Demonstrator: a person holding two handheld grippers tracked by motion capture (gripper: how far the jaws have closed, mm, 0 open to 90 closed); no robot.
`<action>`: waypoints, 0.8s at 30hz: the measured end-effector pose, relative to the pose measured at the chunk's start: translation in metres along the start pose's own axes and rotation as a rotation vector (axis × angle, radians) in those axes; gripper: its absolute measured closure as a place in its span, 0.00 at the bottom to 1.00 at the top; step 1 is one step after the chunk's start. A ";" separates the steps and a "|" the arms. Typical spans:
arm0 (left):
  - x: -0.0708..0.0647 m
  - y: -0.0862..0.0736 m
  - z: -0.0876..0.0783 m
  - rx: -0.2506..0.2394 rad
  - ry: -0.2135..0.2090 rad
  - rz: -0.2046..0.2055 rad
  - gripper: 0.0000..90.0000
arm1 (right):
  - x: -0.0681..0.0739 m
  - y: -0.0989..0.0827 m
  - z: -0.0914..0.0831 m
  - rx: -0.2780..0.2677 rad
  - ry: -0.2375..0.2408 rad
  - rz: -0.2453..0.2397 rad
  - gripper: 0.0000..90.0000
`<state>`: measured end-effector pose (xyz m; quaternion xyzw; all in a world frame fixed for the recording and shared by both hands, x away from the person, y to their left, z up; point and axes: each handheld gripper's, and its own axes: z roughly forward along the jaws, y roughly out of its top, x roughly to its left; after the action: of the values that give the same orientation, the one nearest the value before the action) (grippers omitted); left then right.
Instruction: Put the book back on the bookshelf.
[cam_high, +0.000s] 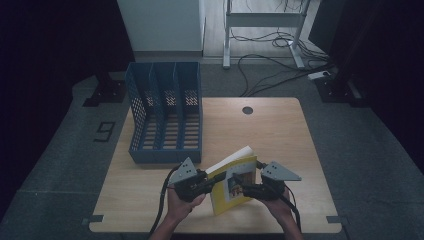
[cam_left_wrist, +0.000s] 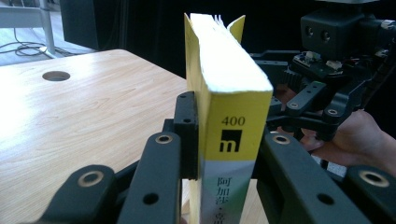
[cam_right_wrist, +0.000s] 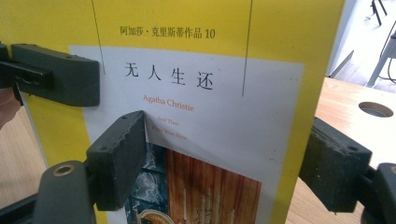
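At near edge of light wooden table, yellow paperback book with white title panel held on end, tilted, lower corner close to the table's front edge, pages slightly fanned at top. Left gripper clamped across the book at its spine, one black pad on each cover, as confirmed in left gripper view, with spine upright between the jaws. Right gripper set against the front cover from the right; in right gripper view jaws spread wide, one pad in front of the cover, the other beyond the book's outer edge, nothing pinched; contact with the cover cannot be told. Left hand and right hand entering from below, close together, little room between them and the table edge. Blue perforated plastic three-slot file rack standing at left rear, slots empty, near corner just behind the left gripper. Open bare tabletop to the right and rear of the book; round cable hole near the far edge. Grey carpeted floor all round; black cables and white metal desk frame beyond the table; white cabinet at rear left; dark surroundings on both sides.
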<state>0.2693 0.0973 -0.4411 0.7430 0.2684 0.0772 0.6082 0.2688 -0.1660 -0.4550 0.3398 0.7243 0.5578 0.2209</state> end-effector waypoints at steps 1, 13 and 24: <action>0.000 0.000 0.000 0.000 0.000 0.000 0.84 | 0.000 0.000 0.000 -0.001 0.000 -0.001 0.24; 0.001 -0.003 -0.001 -0.026 0.017 -0.016 0.84 | 0.000 0.000 0.000 0.002 0.002 0.000 0.25; 0.007 -0.002 -0.006 -0.047 0.001 -0.061 0.84 | -0.001 -0.002 0.001 0.006 0.016 0.006 0.26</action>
<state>0.2716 0.1056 -0.4432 0.7199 0.2894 0.0652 0.6275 0.2696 -0.1661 -0.4569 0.3379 0.7267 0.5591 0.2124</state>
